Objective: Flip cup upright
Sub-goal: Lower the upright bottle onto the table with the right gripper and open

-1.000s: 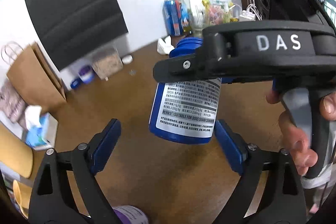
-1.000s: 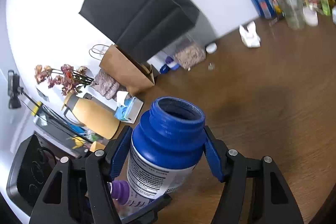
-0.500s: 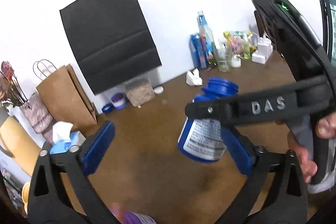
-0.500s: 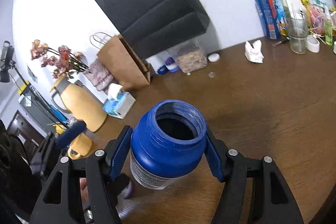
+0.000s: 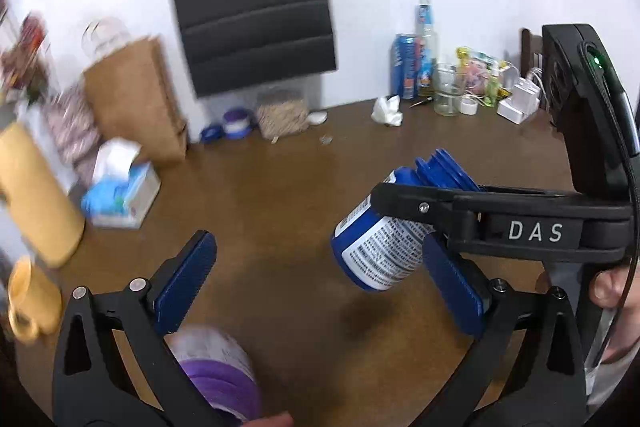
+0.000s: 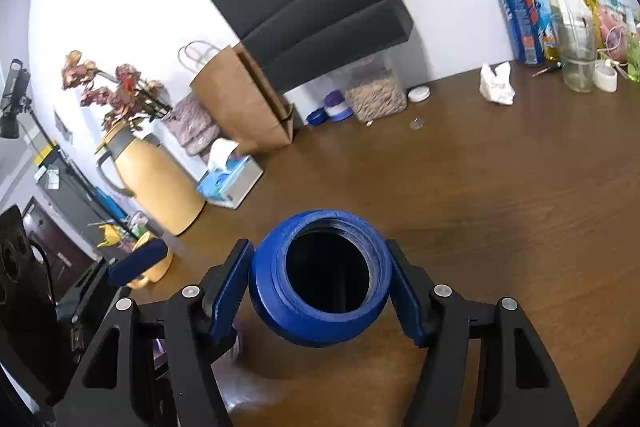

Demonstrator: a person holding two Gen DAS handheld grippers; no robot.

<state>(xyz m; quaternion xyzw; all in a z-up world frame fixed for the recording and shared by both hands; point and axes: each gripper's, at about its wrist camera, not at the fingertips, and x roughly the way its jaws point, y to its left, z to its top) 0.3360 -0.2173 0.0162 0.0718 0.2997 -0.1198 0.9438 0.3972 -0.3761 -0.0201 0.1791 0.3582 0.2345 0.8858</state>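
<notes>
- Counter (image 6: pixel 500 195): brown wood, clutter along the back wall; open surface lies below the held jar.
- Blue jar (image 6: pixel 320 279) (the "cup"): off the counter, long axis tilted, open mouth up toward the right wrist camera, base down-left in the left view.
- Right hand-held gripper (image 6: pixel 320 291): clamped on the jar's shoulder, nearer arm.
- Left hand-held gripper (image 5: pixel 320 283): spread wide, empty, jar just beside its right finger.

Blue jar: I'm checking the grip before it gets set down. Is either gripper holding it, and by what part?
The right gripper holds the blue jar by its shoulder, just below the open mouth. The left gripper is open, holding nothing.
</notes>
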